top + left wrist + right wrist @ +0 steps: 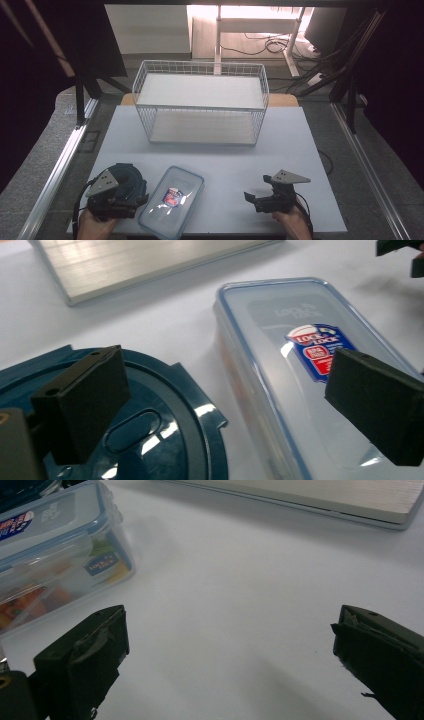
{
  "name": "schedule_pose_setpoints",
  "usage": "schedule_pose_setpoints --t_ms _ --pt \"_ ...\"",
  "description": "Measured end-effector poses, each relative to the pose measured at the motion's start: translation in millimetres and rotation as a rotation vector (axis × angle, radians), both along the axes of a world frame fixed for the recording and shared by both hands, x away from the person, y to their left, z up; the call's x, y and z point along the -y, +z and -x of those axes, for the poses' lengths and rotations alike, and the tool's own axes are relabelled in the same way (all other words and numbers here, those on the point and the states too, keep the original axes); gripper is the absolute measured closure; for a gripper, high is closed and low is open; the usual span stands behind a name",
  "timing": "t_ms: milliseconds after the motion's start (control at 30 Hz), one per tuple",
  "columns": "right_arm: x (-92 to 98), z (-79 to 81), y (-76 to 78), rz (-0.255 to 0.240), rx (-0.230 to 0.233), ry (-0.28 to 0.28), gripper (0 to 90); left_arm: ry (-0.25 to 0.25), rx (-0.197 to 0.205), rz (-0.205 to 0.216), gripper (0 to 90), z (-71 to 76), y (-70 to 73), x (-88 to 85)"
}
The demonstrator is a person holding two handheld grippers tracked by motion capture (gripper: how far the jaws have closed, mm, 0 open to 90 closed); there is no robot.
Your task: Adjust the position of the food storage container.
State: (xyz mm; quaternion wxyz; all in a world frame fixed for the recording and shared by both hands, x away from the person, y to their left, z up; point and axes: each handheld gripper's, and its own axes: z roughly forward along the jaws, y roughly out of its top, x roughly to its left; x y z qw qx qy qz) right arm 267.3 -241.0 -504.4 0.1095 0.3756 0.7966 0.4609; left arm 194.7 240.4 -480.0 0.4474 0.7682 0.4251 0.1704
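Note:
A clear plastic box with a blue-rimmed lid and a red-and-blue label lies near the table's front edge, with orange things dimly visible inside. To its left lies a dark blue round lid. My left gripper hovers open over the round lid and the box's left side, holding nothing. My right gripper stands open over bare table to the right of the box, its jaws wide apart and empty. Its jaw tips show far off in the left gripper view.
A white wire basket rack with two flat shelves stands at the back middle of the white table; its lower shelf lies beyond both grippers. Metal rails run along both table sides, and cables lie on the floor behind.

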Motion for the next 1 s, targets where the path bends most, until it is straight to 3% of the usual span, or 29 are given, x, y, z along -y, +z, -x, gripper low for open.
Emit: schedule_pose_setpoints --t_ms 233,400,600,767,1000 --pt "-2.2 0.3 -0.6 0.035 0.019 0.001 1.2 0.022 -0.001 -0.018 4.6 0.3 -2.1 -1.0" --pt "-2.6 -0.4 -2.2 0.046 0.011 -0.004 1.3 0.017 -0.015 0.033 4.8 -0.5 -1.3 -3.6" --pt "-2.3 -1.1 -3.4 0.054 -0.003 -0.013 1.4 0.012 -0.01 0.012 9.5 1.6 -0.4 -2.0" --pt "-3.9 -1.6 -5.7 0.069 -0.022 -0.009 1.4 0.01 -0.002 0.008 17.0 4.0 1.3 -1.6" --pt "-3.4 -2.3 -6.6 0.073 -0.03 -0.012 1.8 0.0 -0.015 0.038 37.5 11.3 6.4 -5.3"
